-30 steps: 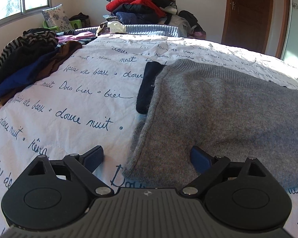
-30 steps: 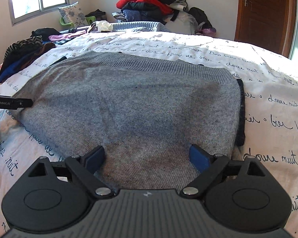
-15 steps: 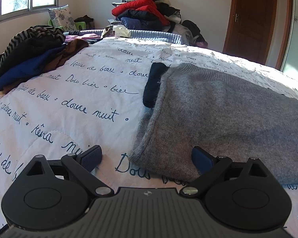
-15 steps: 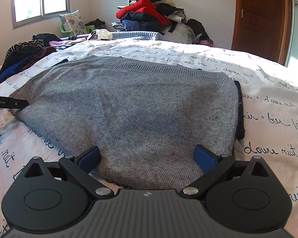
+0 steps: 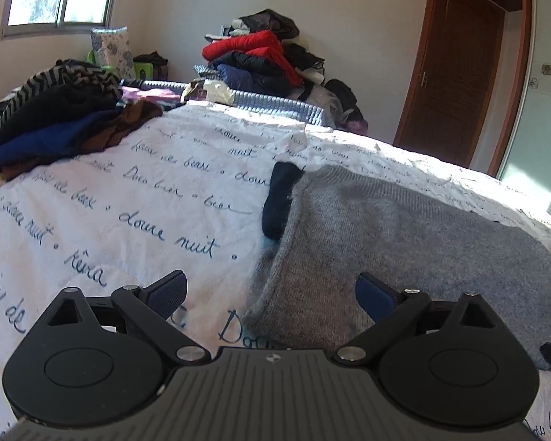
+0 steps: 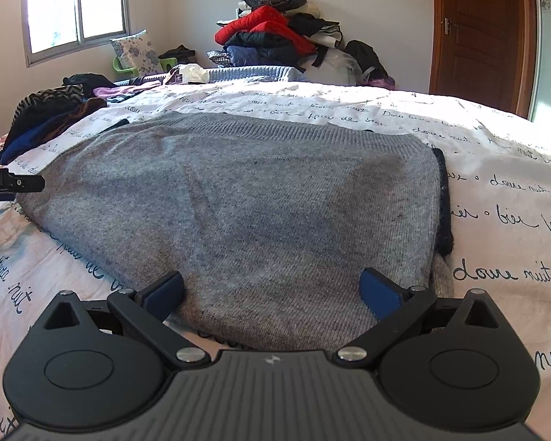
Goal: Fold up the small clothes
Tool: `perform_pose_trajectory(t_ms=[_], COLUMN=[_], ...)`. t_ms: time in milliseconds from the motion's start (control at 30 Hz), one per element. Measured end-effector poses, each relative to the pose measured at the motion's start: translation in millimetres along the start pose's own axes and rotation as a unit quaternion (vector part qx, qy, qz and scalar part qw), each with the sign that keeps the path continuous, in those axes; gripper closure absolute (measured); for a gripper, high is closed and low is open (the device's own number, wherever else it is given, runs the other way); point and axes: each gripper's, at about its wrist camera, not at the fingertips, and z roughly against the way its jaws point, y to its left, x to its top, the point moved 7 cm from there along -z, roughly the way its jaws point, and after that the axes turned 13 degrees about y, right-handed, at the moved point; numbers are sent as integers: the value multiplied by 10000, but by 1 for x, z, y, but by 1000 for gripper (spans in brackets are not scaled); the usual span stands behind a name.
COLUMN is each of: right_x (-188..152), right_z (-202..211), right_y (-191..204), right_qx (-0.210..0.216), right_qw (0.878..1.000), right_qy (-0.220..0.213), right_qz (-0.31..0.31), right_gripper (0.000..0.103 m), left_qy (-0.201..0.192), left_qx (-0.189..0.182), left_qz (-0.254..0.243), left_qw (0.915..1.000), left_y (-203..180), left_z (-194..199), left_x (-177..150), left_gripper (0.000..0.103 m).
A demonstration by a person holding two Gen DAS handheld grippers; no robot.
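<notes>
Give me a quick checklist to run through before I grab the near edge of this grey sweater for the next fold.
1. Left tool open: ok, fingers wide apart, nothing between them.
2. Right tool open: ok, also empty.
3. Left tool lined up on the grey sweater: ok, its near left corner lies between the fingers.
4. Right tool lined up on the sweater: ok, the near hem spans the gap between its fingers.
5. Sweater lying flat: ok, smooth on the white bedspread, though a dark garment peeks out along both side edges.
6. Room to fold forward: ok, only bedspread beyond the far ribbed hem; the clothes pile sits off to the left.
</notes>
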Motion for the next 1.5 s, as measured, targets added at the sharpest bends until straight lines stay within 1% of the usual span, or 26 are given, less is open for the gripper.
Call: perform_pose_trajectory(t_ms=[67,100,167,200,233,267,333,367,400,467,500,600,700,767,833,933,967,1000,1033,1100,1133,1233,1267,1300,1367,1500], right_x=[0,0,0,0,0,0,0,0,0,0,0,0,0,-2,-3,-3,-3,-3,-3,-3,-5,-8,-9,-9,-10,-14], right_z=[0,0,0,0,0,0,0,0,0,-1,0,1,15,32,42,47,48,48,46,42,39,31,31,31,34,43], right_y=[0,0,0,0,0,0,0,0,0,0,0,0,-4,-11,-22,-45,-50,-54,-57,-59,-60,-61,-62,-63,-66,-70], right_qx=[1,4,3,4,1,1,3,3,4,4,4,-29,-249,-84,-8,-115,-119,-83,-3,121,161,103,75,78,150,129], right_qw=[10000,10000,10000,10000,10000,10000,10000,10000,10000,10000,10000,10000,9993,9981,9961,9943,9940,9936,9934,9930,9929,9927,9922,9919,9902,9893], right_qy=[0,0,-2,-4,-2,-3,-2,-2,-3,-3,-4,-17,-208,-415,-502,-427,-411,-376,-316,-222,-162,-50,-47,-48,-80,-126], right_qz=[-2,-5,-4,-5,-2,-3,-4,-4,-5,-5,-6,-12,-189,-446,-722,-967,-1010,-1057,-1105,-1155,-1170,-1198,-1243,-1269,-1384,-1449], right_gripper=[0,0,0,0,0,0,0,0,0,0,0,0,0,0,1,1,6,17,21,37,40,49,60,77,94,98], left_qy=[-123,-80,157,285,399,552,891,1001,1040,1022,996,924,902,919,947,958,950,945,946,948,958,980,979,968,920,816], left_qx=[-64,-136,-271,-315,-354,-419,-556,-544,-510,-410,-386,-371,-297,-294,-290,-345,-345,-348,-357,-361,-369,-368,-368,-367,-383,-472], left_qz=[-274,-433,-712,-796,-818,-798,-620,-502,-420,-305,-265,-150,-188,-226,-251,-214,-221,-240,-269,-311,-322,-346,-358,-359,-329,-143], left_qw=[9995,9989,9970,9959,9952,9944,9925,9922,9924,9935,9939,9949,9953,9951,9948,9946,9946,9946,9945,9944,9942,9939,9939,9940,9945,9954], left_y=[-6,-10,-17,-20,-21,-21,-19,-16,-14,-7,-6,0,5,7,9,10,10,9,7,6,6,4,3,3,4,10], left_z=[4,2,-5,-10,-15,-21,-31,-36,-38,-37,-36,-28,-24,-23,-25,-28,-28,-28,-28,-29,-29,-31,-31,-30,-28,-20], left_x=[8,13,17,18,18,17,14,14,13,12,12,12,10,9,6,6,6,6,5,5,4,4,5,5,6,6], left_gripper=[6,6,7,10,24,43,61,62,65,87,90,94,95,95,95,96,95,95,95,94,94,94,94,94,96,97])
